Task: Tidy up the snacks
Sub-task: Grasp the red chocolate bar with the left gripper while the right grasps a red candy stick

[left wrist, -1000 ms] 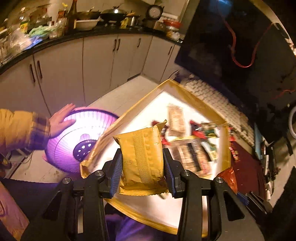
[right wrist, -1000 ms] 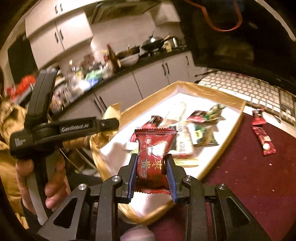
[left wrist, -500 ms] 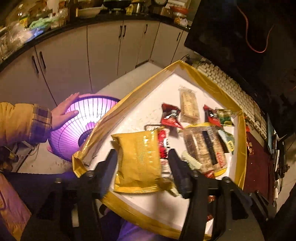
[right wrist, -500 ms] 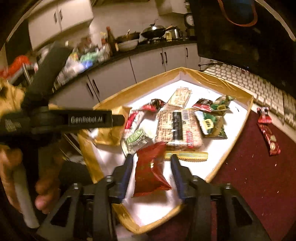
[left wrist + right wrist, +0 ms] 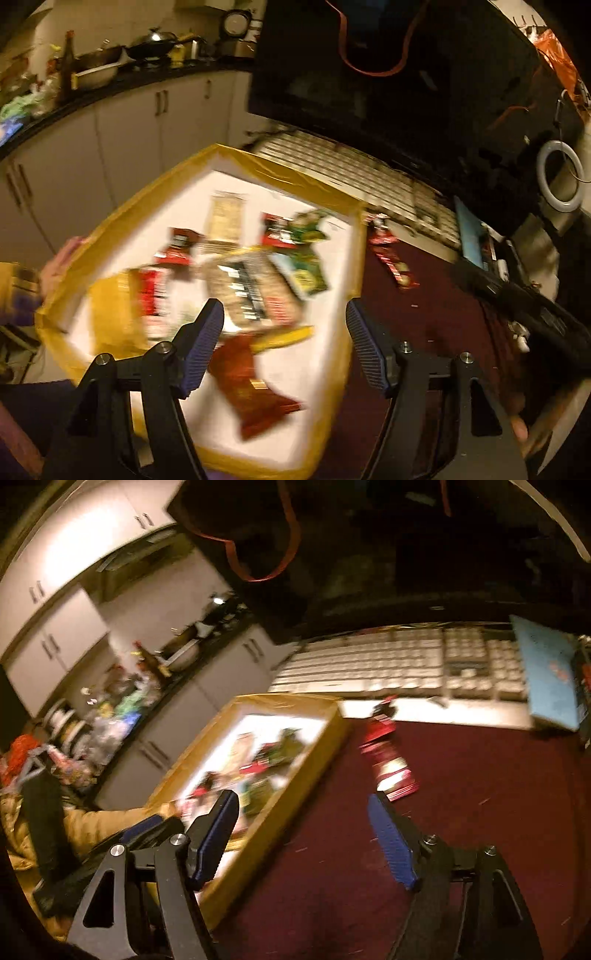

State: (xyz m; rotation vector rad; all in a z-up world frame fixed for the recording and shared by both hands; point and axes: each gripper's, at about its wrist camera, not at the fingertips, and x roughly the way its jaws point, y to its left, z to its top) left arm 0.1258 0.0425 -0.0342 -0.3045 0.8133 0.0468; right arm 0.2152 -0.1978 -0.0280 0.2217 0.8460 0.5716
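Note:
A white tray with a yellow taped rim (image 5: 288, 177) holds several snack packets. A yellow packet (image 5: 114, 314) lies at its left end and a dark red packet (image 5: 251, 387) lies near its front edge, both blurred. My left gripper (image 5: 283, 310) hangs above the tray's front, its jaws opening with nothing between them. My right gripper (image 5: 303, 799) is over the tray's right wall (image 5: 314, 760) and the dark red cloth, its jaws also opening and empty. Two red packets (image 5: 388, 764) lie on the cloth to the right of the tray, also seen as red packets (image 5: 388, 254).
A white keyboard (image 5: 388, 664) and a blue box (image 5: 546, 679) sit behind the dark red cloth (image 5: 461, 812). A dark screen (image 5: 406, 92) stands at the back. A person's hand (image 5: 59, 258) rests at the tray's left edge. Kitchen cupboards (image 5: 129, 129) lie beyond.
Both grippers let go: the yellow packet left the left jaws and the red packet left the right jaws, and both now lie in the tray. Both views swung right toward the cloth.

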